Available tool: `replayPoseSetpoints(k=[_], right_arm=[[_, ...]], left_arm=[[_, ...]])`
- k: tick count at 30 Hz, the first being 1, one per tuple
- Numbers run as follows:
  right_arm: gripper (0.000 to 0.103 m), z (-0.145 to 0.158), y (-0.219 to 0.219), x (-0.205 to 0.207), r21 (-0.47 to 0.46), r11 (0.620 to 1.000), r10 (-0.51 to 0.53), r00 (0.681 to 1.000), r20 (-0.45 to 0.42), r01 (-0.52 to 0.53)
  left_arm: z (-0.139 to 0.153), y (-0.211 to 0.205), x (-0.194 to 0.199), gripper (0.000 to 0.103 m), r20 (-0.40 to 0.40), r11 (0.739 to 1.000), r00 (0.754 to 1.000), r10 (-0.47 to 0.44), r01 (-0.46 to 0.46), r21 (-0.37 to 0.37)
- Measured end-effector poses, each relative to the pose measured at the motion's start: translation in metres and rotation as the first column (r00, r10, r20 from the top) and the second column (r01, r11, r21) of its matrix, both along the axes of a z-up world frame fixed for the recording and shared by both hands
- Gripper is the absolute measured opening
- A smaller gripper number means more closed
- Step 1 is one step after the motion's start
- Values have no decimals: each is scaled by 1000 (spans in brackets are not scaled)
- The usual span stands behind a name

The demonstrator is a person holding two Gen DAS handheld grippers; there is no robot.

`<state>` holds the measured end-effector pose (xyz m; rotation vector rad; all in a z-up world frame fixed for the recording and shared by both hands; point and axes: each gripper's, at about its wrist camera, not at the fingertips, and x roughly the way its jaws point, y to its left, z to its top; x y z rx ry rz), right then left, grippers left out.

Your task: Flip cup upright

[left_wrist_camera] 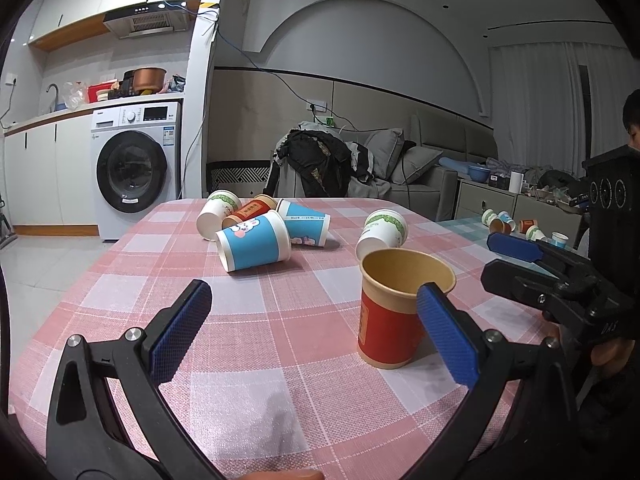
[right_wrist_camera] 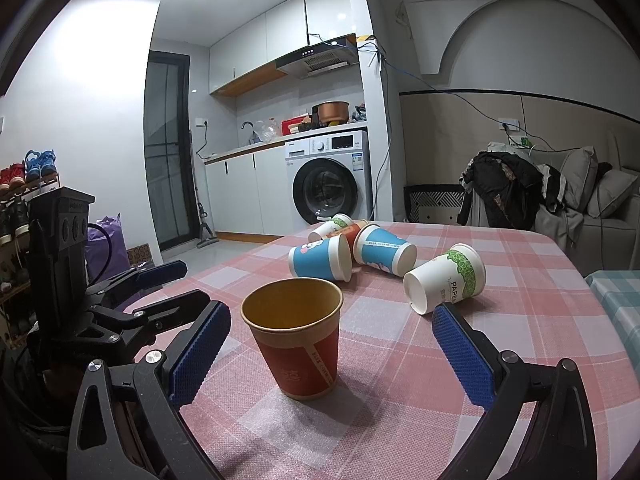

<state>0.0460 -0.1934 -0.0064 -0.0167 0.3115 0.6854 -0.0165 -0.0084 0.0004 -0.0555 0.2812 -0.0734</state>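
Observation:
A red paper cup with a tan rim stands upright on the pink checked tablecloth; it also shows in the right wrist view. My left gripper is open and empty, its right finger just beside the cup. My right gripper is open, its fingers wide on either side of the cup without touching. Several cups lie on their sides beyond: a white and green one, two blue ones, another red and another white one.
The table's far edge lies behind the fallen cups. A washing machine stands at the back left, a chair with dark clothes behind the table, a second table with small cups to the right.

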Motion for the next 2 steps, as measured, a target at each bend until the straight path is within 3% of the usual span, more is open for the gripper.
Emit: replayPoseSetpoints(k=[2], right_arm=[[103,-1,0,0,-1,1000,1,1000,-3,-1]], left_arm=[[-1,1,2,102,-3,1000,1000,1,-1,-4]])
